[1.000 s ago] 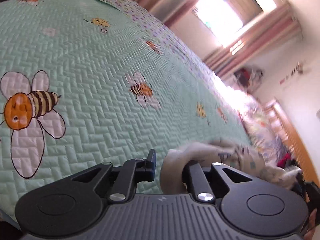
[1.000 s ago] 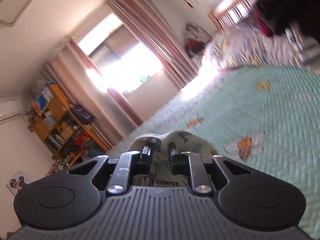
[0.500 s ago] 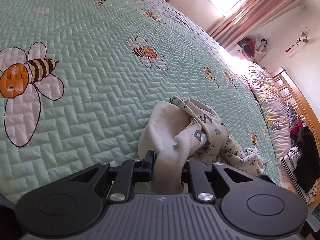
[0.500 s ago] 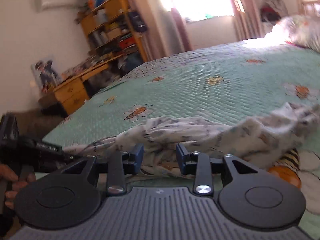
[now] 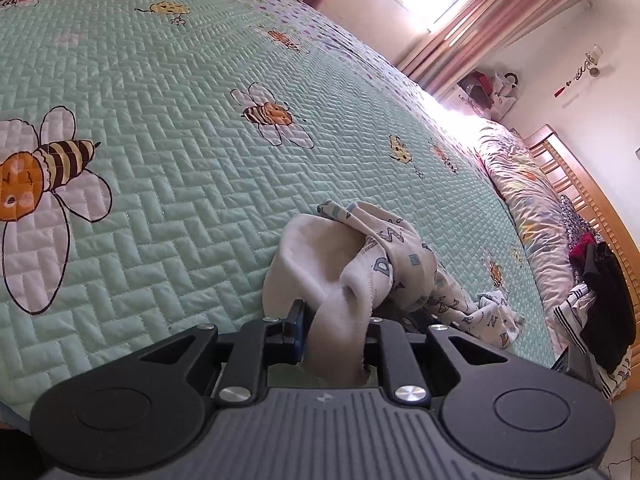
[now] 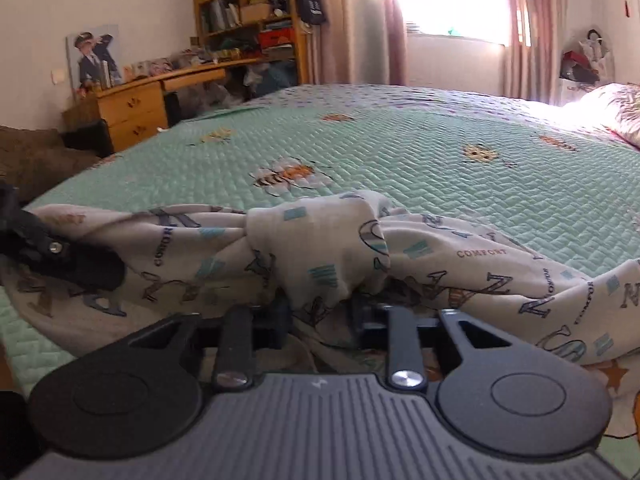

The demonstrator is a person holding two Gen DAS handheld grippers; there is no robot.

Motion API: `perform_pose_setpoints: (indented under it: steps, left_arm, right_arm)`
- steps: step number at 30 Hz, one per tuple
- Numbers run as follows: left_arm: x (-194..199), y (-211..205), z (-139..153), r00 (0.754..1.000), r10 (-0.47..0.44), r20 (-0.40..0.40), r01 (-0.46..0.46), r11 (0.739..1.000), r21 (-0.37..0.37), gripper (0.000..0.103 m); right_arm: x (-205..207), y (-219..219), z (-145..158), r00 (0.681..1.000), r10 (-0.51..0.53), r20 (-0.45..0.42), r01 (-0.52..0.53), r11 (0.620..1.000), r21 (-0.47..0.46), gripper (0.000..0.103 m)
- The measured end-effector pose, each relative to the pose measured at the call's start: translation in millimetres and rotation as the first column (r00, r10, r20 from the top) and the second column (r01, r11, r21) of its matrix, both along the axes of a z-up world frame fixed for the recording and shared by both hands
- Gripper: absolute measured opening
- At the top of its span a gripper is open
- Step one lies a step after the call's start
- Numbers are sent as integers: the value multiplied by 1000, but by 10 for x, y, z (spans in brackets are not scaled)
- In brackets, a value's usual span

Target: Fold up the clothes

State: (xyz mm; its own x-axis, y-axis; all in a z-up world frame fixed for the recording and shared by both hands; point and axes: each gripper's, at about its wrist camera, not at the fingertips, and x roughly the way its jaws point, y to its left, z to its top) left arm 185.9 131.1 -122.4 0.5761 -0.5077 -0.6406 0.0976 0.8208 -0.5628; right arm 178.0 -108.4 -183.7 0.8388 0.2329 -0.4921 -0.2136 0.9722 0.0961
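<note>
Gripping a bunched fold of the garment [image 5: 352,280], the left gripper [image 5: 335,334] has its jaws nearly together and easing slightly wider; the pale inner side of the cloth is pinched between them and a tongue of it hangs down toward the camera. The right gripper [image 6: 320,312] has its jaws closing on another bunch of the same garment [image 6: 320,256]; cloth fills the gap between them and both fingertips are partly buried in it, so pad contact looks made.

The garment is a cream cotton piece printed with grey letters, small teal bars and the word COMFORT. It lies crumpled on the near part of the bed, stretched loosely between the two grippers. In the right wrist view the left gripper [image 6: 60,252] shows at the left edge, dark, with cloth draped around it.

Under it: a mint-green quilt [image 5: 180,140] with a zigzag stitch and bee-and-flower patches, one large bee [image 5: 44,168] at the left, a smaller one [image 5: 268,114] further up.

Far side: pink curtains [image 6: 532,28] at a bright window, a wooden desk [image 6: 136,108] with shelves above, a floral pillow [image 5: 524,200] at the headboard, dark clothes [image 5: 604,304] piled at the right edge of the bed.
</note>
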Motion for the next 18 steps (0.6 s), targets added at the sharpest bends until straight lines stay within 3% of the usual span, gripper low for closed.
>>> perform_pose_setpoints:
  steps: [1,4,8,11,13,14,16,17,18]
  left_arm:
    - [5,15,-8,1000,5,-3,-5,1000,-3,18]
    - [-30,73,-19,1000,24,-2,-24,1000,-11,18]
    - [-72,177,-3,998,57,-7,-58,998,-33,22]
    - [-101,152,43,998,60,1,-60,997,-44,21]
    - [-140,87,91,999,43,14,-42,998,-46,21]
    - [-163,55,117,999,33,20,-33,998,-45,21]
    - [-213,-4,171,999,16,33,-14,999,-44,21]
    - [-248,-22,202,999,8,43,-6,999,-42,21]
    - [-283,-34,230,999,2,53,1,999,-40,21]
  right_arm:
    - [5,5,6,1000,0,6,0,1000,-17,12]
    - [-72,-127,157,999,-21,36,19,999,45,10]
    - [-533,-403,692,981,-66,181,42,990,135,10]
    - [-821,-654,1216,936,-141,323,88,981,174,10]
    - [-872,-835,1469,925,-143,353,73,976,204,10]
    - [-885,-922,1586,922,-141,360,65,974,215,10]
    - [-661,-1032,1610,979,-68,193,35,985,171,9]
    - [-693,-1121,1668,974,-125,191,88,978,191,9]
    - [-780,-1202,1765,969,-125,214,74,970,233,9]
